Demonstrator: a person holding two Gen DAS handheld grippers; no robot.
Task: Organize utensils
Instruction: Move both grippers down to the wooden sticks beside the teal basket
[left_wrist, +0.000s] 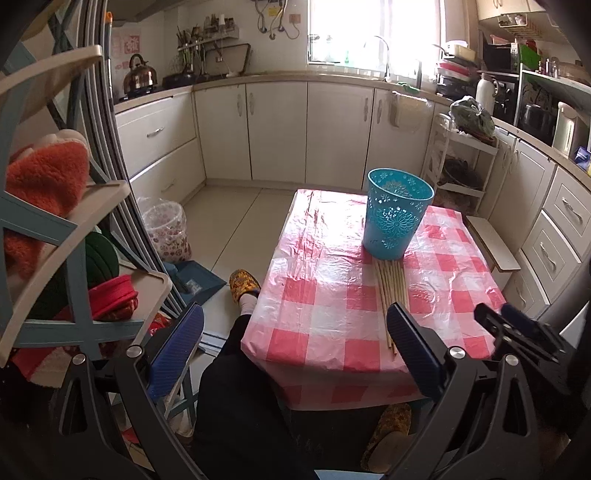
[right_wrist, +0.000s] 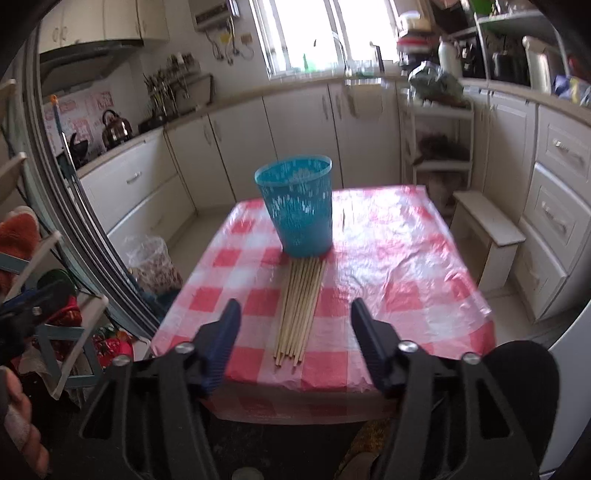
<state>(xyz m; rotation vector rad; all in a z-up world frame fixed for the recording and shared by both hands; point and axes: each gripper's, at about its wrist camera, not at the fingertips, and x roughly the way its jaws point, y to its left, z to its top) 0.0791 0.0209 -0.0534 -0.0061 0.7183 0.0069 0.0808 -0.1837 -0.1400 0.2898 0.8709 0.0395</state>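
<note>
Several wooden chopsticks (right_wrist: 299, 310) lie side by side in a bundle on the red-and-white checked table (right_wrist: 399, 280), their far ends touching a blue perforated plastic bin (right_wrist: 299, 210) that stands upright. They also show in the left wrist view (left_wrist: 391, 291), below the bin (left_wrist: 397, 214). My right gripper (right_wrist: 295, 314) is open and empty, held above the near table edge, straddling the chopsticks' near ends. My left gripper (left_wrist: 295, 321) is open and empty, off the table's near left corner. The right gripper's tip shows in the left wrist view (left_wrist: 517, 328).
A shelf rack (left_wrist: 74, 229) with red and green cloths stands at the left. A lined waste bin (left_wrist: 166, 229) and a blue dustpan (left_wrist: 195, 280) sit on the floor. A small white stool (right_wrist: 487, 236) stands right of the table. My legs and slippers (left_wrist: 243, 284) are under the table's near edge.
</note>
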